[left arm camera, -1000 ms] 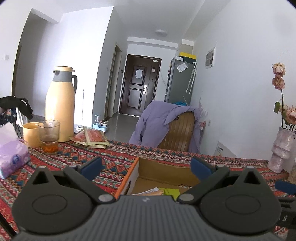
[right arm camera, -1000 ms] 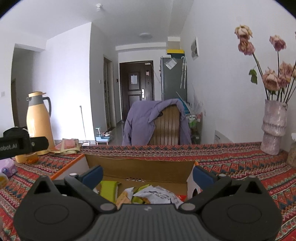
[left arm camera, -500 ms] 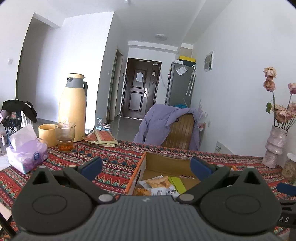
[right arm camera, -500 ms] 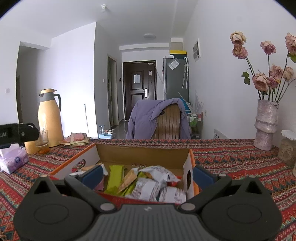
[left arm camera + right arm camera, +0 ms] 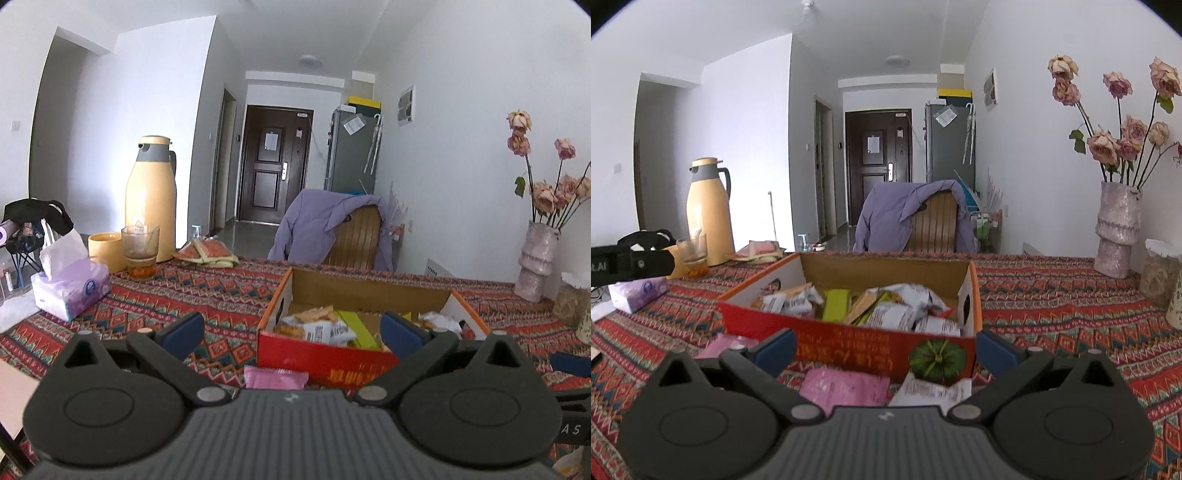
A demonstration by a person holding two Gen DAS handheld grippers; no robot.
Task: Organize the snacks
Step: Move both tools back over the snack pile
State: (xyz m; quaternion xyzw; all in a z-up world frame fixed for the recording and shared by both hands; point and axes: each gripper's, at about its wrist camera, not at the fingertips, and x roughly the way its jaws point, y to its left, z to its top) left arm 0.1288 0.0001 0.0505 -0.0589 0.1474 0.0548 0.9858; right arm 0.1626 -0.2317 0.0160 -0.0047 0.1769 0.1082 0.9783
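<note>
Sitting on the patterned tablecloth [image 5: 1052,295], the open snack box [image 5: 871,347] holds mixed packets, with a pink packet [image 5: 846,386] and a white packet [image 5: 932,391] lying just before it, while the left gripper [image 5: 291,330] and right gripper [image 5: 884,345] both hover spread apart, empty.

soft daylight fills both views; white walls look bright and slightly washed out. fisheye bending curves the edges, corners vignette black. a glare streak marks the thermos [image 5: 150,199]; nearest packets blur.
</note>
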